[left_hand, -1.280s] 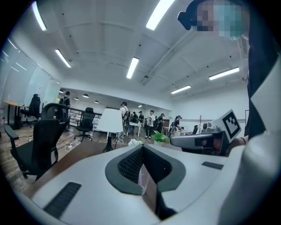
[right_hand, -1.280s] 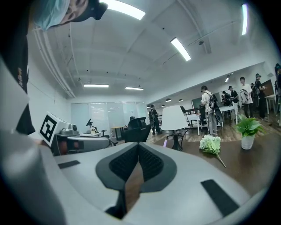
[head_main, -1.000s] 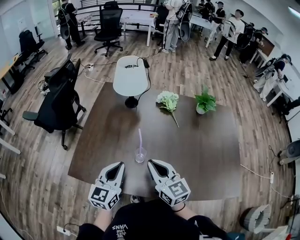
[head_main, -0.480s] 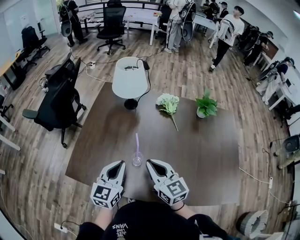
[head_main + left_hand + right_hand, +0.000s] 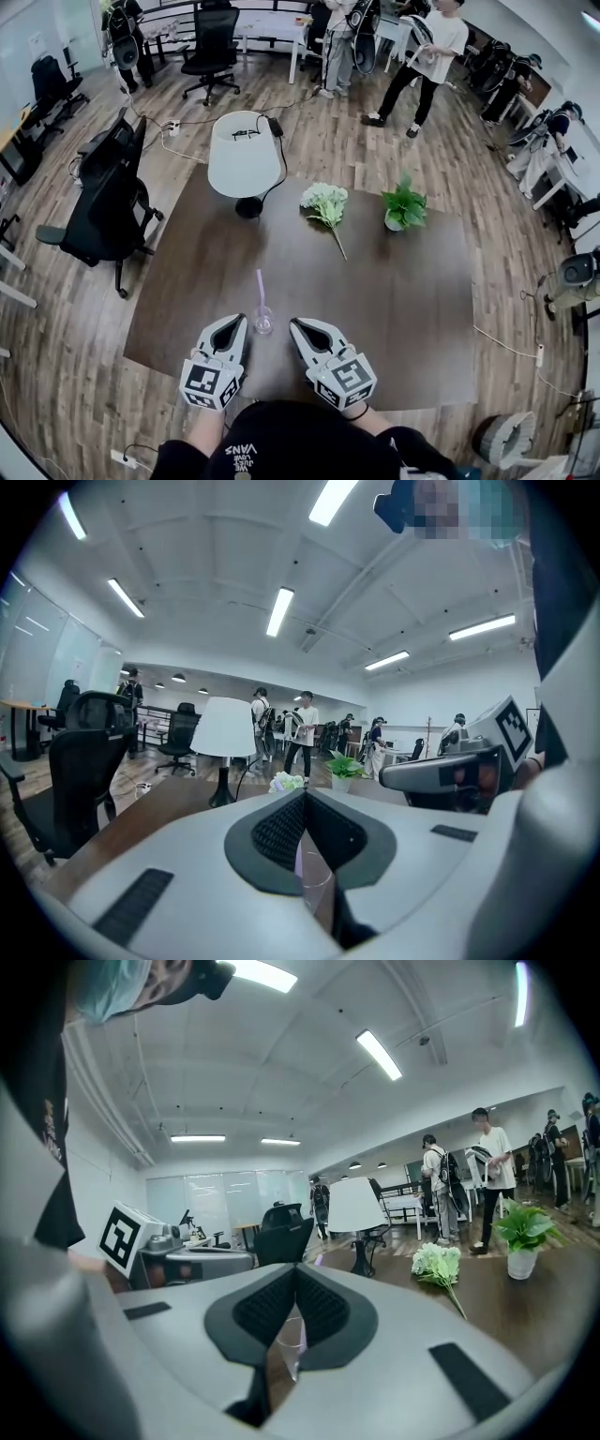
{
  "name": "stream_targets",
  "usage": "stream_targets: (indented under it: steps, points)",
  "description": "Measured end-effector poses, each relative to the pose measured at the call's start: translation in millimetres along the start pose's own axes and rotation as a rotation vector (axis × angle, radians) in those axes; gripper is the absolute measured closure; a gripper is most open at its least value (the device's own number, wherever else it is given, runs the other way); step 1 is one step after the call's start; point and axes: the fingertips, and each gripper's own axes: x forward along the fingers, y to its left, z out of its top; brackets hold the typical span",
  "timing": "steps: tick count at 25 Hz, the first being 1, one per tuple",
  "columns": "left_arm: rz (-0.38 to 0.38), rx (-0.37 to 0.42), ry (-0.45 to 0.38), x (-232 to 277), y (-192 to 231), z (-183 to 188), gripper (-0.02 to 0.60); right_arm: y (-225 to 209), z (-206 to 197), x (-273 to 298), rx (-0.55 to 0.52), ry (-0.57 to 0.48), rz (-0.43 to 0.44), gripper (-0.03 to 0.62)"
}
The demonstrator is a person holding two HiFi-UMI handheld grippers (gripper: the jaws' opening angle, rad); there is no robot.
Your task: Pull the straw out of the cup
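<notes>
Head view: left tool [image 5: 238, 321] and right tool [image 5: 296, 324] are both closed and empty, flanking the cup [image 5: 263, 324] on the table [image 5: 403, 300]. The cup sits between their tips, the left slightly nearer. The straw [image 5: 261, 289] stands near-upright in it, so the pull is judged to run upward.

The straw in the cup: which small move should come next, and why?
Probably open the left gripper so that it can take the cup. Both grippers are shut and empty, with the right gripper on the cup's other side. The straw stands in the cup, which nothing holds, so it might lift with the straw.
</notes>
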Motion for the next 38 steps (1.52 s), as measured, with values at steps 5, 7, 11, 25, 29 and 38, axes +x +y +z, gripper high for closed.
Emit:
stream_targets:
  steps: [5,7,11,25,29,38]
  points:
    - [-0.027,-0.001,-0.007,15,-1,0,0.571,-7,-1,-3,-0.002,0.008,-0.016,0.576]
    - [-0.035,-0.001,-0.003,21,0,-2,0.571,-9,0,-3,-0.005,0.005,-0.02,0.576]
    - [-0.05,-0.003,0.008,29,-3,-7,0.571,-12,-2,-5,-0.003,0.01,-0.032,0.576]
    - [-0.074,-0.03,0.18,55,-5,-63,0.568,-17,-3,-12,0.001,0.008,-0.057,0.576]
    - [-0.073,-0.029,0.217,60,-5,-72,0.566,-17,-5,-12,0.002,0.011,-0.052,0.576]
    - [-0.097,-0.035,0.276,69,-7,-84,0.371,-14,-7,-11,0.009,0.013,-0.037,0.576]
